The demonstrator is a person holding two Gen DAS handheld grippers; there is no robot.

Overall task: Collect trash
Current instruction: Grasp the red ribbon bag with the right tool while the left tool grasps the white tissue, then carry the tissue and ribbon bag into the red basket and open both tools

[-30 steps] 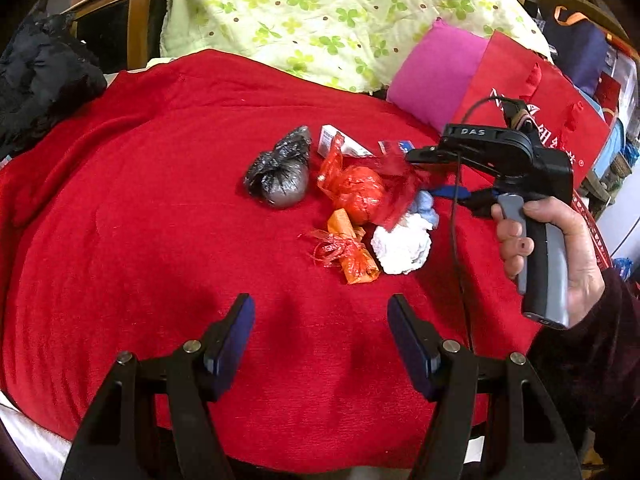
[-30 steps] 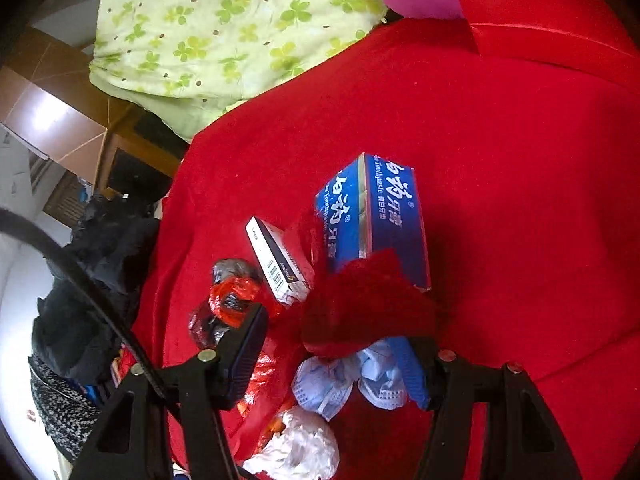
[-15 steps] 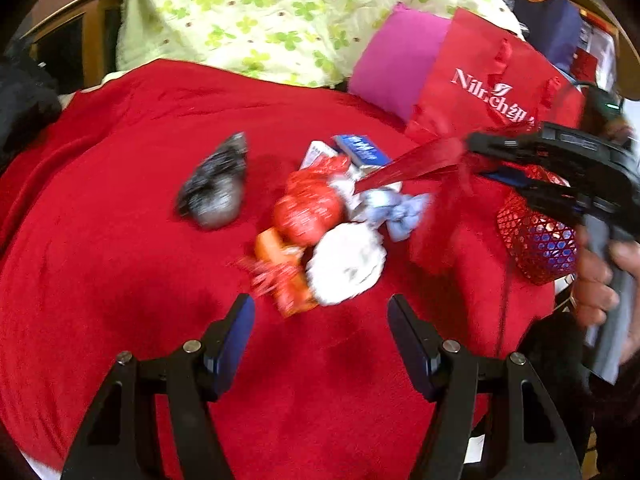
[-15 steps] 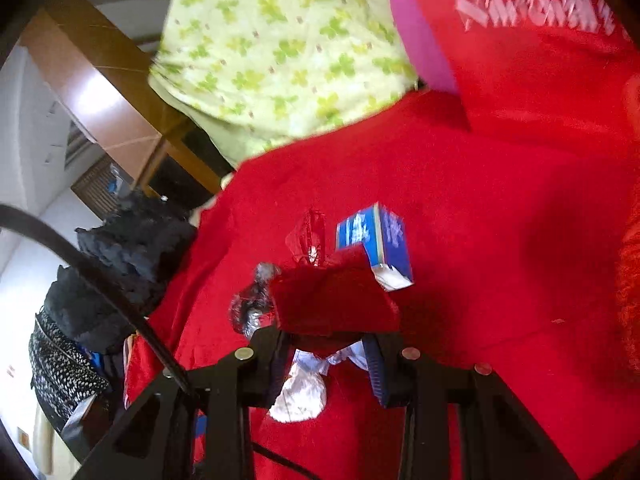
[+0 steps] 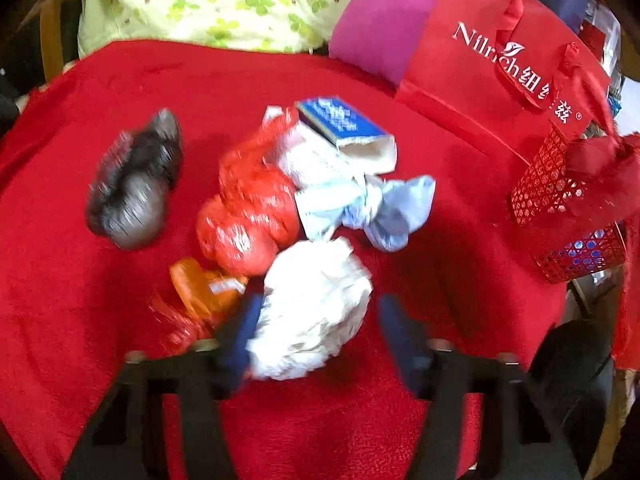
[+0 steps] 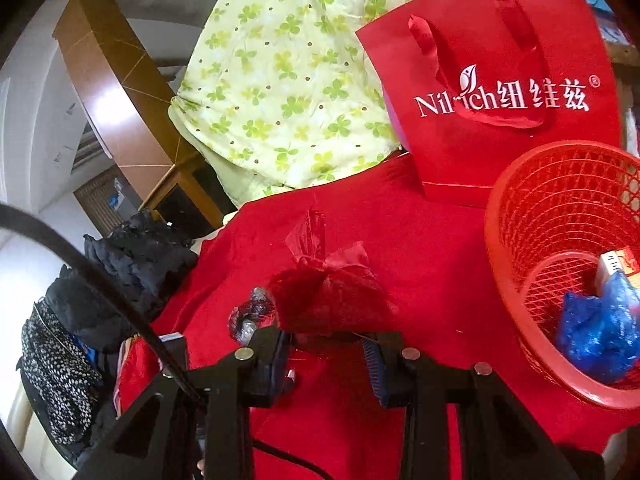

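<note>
Trash lies in a pile on the red blanket (image 5: 80, 280): a white crumpled paper ball (image 5: 312, 312), a red plastic bag (image 5: 248, 216), an orange wrapper (image 5: 200, 292), a grey-black bag (image 5: 132, 184), a light blue mask (image 5: 372, 208) and a blue toothpaste box (image 5: 344, 124). My left gripper (image 5: 316, 336) is open, its fingers on either side of the white ball. My right gripper (image 6: 328, 356) is shut on a dark red plastic bag (image 6: 332, 296), held above the blanket left of the red mesh basket (image 6: 516, 216), which shows in the left wrist view too (image 5: 548, 184).
The basket holds a blue bag (image 6: 600, 328) and a small carton (image 6: 616, 268). A red paper gift bag (image 6: 500, 92) stands behind it, beside a magenta pillow (image 5: 380, 24) and a green clover quilt (image 6: 280, 72). Dark clothing (image 6: 120, 264) lies off the bed's left.
My right gripper closed on the dark red bag, lifted it off the pile and carried it right toward the basket. My left gripper moved forward onto the white paper ball.
</note>
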